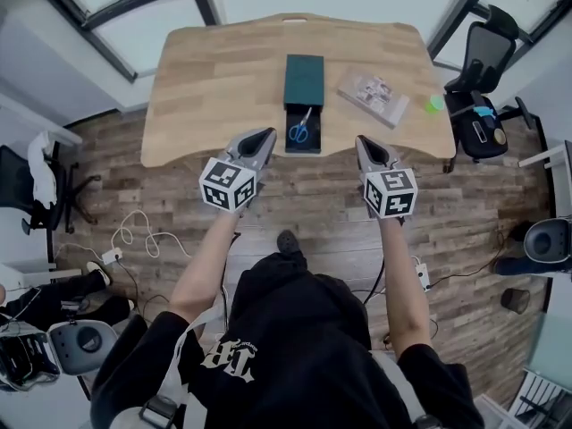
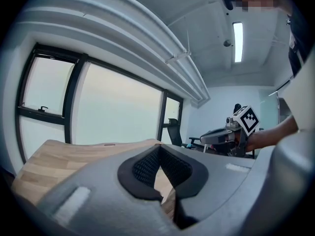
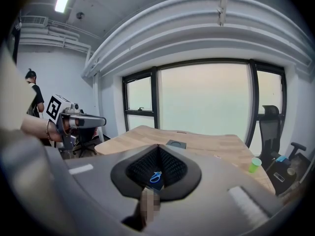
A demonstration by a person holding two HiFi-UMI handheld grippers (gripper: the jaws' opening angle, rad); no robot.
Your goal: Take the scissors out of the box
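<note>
A dark green box [image 1: 304, 79] lies on the wooden table [image 1: 206, 79], its tray pulled out toward the near edge. Blue-handled scissors [image 1: 300, 125] rest in that tray. My left gripper [image 1: 265, 135] hovers at the table's near edge, just left of the tray, with its jaws shut and nothing in them. My right gripper [image 1: 362, 141] is level with it on the tray's right side, also shut and empty. In the right gripper view the scissors [image 3: 156, 177] show small beyond the shut right gripper [image 3: 158, 146], with the box [image 3: 175, 144] behind. The left gripper view shows the shut left gripper [image 2: 159, 148] and the table [image 2: 59, 156].
A clear plastic packet [image 1: 374, 95] and a green cup [image 1: 435, 103] lie on the table's right part. Office chairs stand at the right [image 1: 487, 43] and left [image 1: 36, 177]. Cables and a power strip [image 1: 112, 256] lie on the wooden floor.
</note>
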